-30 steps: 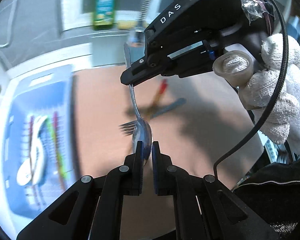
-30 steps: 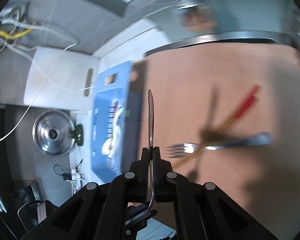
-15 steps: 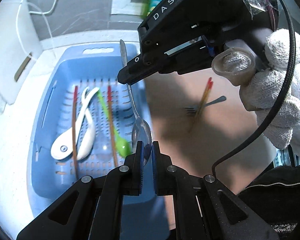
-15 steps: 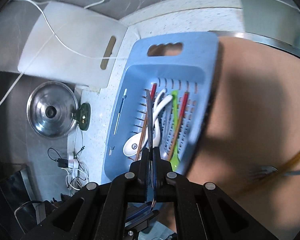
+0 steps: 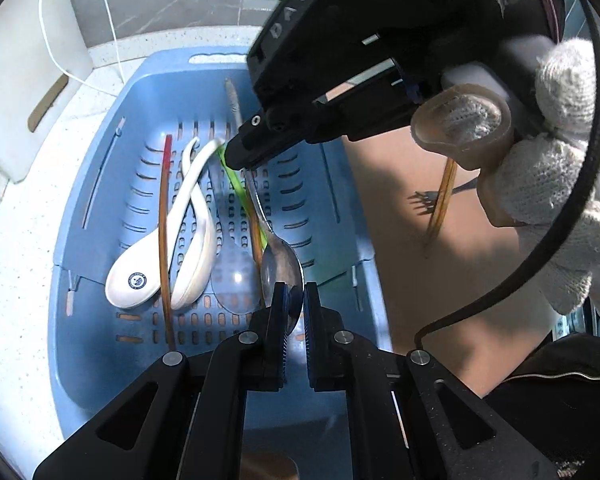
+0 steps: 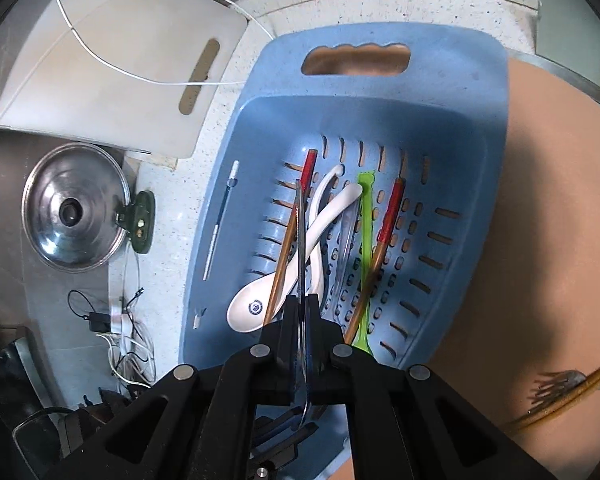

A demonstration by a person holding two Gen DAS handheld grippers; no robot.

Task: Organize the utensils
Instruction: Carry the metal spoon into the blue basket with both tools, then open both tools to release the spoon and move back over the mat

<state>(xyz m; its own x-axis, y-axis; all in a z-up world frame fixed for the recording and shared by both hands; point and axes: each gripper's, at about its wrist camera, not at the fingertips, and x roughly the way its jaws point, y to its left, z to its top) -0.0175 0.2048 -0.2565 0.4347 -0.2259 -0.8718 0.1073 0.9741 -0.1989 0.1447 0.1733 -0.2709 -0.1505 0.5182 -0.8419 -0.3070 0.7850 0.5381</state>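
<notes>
Metal spoon (image 5: 281,266) now above blue basket (image 5: 100,184), earlier over mat; both jaws clamped on it.

The right gripper (image 5: 242,160) is covering the middle of the metal spoon (image 5: 282,268) handle in the left wrist view, and the tip of the bowl is disappearing between the left gripper (image 5: 294,312) pads. The fork (image 6: 560,384) is running off the right edge of the right wrist view (only its tines are showing). A gloved hand (image 5: 556,184) is hiding the fork's handle. The near corner of the blue basket (image 6: 480,92) is lying behind the gripper bodies.
</notes>
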